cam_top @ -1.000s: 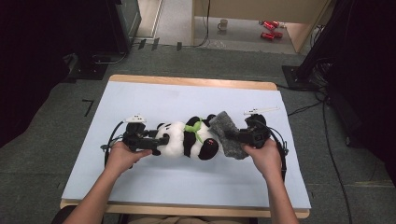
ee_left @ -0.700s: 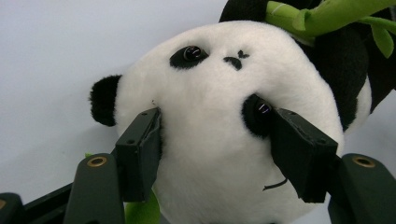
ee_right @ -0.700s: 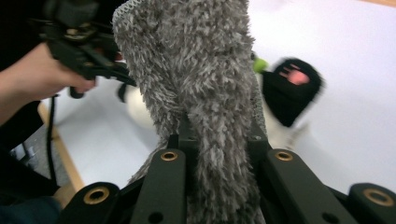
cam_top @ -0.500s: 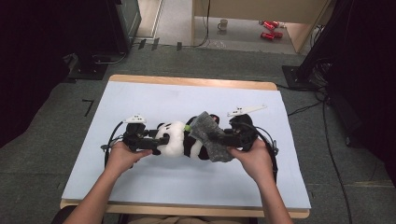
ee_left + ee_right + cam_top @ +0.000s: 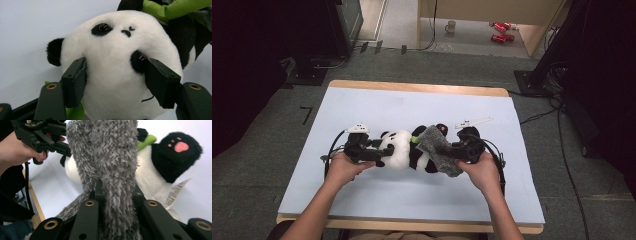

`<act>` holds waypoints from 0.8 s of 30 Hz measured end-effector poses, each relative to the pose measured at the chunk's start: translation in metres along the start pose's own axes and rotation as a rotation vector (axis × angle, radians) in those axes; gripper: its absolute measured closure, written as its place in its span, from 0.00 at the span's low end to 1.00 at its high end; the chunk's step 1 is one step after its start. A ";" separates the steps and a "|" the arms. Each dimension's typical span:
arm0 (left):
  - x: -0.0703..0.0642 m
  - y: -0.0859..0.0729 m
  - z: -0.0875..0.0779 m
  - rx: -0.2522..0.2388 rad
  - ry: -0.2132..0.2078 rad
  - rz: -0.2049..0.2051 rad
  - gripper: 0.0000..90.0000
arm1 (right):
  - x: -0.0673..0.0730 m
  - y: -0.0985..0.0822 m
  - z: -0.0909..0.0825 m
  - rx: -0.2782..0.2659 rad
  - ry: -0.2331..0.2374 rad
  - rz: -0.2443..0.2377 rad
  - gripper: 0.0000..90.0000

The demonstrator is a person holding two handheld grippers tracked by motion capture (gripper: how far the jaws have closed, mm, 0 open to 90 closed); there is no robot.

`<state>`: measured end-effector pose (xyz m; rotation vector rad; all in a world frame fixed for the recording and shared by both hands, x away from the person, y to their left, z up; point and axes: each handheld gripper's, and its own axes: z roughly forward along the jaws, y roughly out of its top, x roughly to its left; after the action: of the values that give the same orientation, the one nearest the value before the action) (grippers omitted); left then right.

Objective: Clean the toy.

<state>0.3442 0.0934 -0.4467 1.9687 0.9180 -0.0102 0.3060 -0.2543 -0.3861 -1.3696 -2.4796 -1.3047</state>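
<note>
Pale blue covering spreads across the wooden bench (image 5: 362,100), where a plush panda (image 5: 404,150) lies on its side near the middle. On the left, the left tongs (image 5: 379,150) clamp the toy's white head, pads pressed into both cheeks. On the right, the right tongs (image 5: 447,150) pinch a grey fuzzy cloth (image 5: 439,157), pressed tight on its folds, draped against the panda's body.
</note>
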 end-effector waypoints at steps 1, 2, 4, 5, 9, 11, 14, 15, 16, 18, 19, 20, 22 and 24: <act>0.000 0.000 0.000 0.000 0.000 0.000 0.40 | -0.002 -0.001 0.000 -0.004 0.004 -0.001 0.84; 0.000 0.000 0.000 0.000 0.000 0.000 0.40 | -0.003 -0.001 -0.001 -0.002 0.006 0.005 0.84; 0.000 0.000 0.000 0.000 0.000 -0.001 0.40 | -0.004 -0.001 -0.001 -0.004 -0.001 0.004 0.84; 0.000 0.000 0.000 -0.001 -0.001 -0.001 0.40 | -0.006 -0.001 -0.002 -0.009 0.000 0.006 0.84; 0.000 0.000 0.000 -0.002 -0.002 -0.002 0.40 | -0.009 -0.002 -0.003 -0.015 0.009 0.020 0.84; 0.000 0.000 0.000 -0.002 -0.002 -0.003 0.40 | -0.013 -0.003 -0.003 -0.022 0.001 0.027 0.84; 0.000 0.000 0.000 -0.002 -0.003 -0.001 0.40 | -0.016 -0.004 -0.004 -0.025 -0.008 0.031 0.85; 0.001 0.000 0.000 0.000 -0.003 0.000 0.40 | -0.021 -0.006 -0.006 -0.020 -0.034 0.042 0.85; 0.001 0.000 0.000 0.000 -0.003 0.000 0.40 | -0.021 -0.006 -0.006 -0.020 -0.034 0.042 0.85; 0.001 0.000 0.000 0.002 0.000 -0.005 0.40 | -0.028 -0.009 -0.007 -0.005 -0.072 0.057 0.85; 0.001 0.000 0.000 0.002 0.000 -0.005 0.40 | -0.030 -0.010 -0.007 0.009 -0.093 0.059 0.85; 0.003 0.000 -0.001 0.000 -0.004 -0.019 0.40 | -0.032 -0.011 -0.008 0.023 -0.110 0.066 0.85; 0.003 0.000 -0.001 -0.001 -0.004 -0.021 0.40 | -0.034 -0.012 -0.009 0.023 -0.111 0.071 0.85; 0.003 0.000 0.000 -0.003 -0.005 -0.024 0.40 | -0.035 -0.010 -0.017 0.001 -0.110 0.080 0.85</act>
<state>0.3464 0.0955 -0.4475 1.9541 0.9381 -0.0274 0.3141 -0.2921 -0.3953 -1.5641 -2.4638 -1.2454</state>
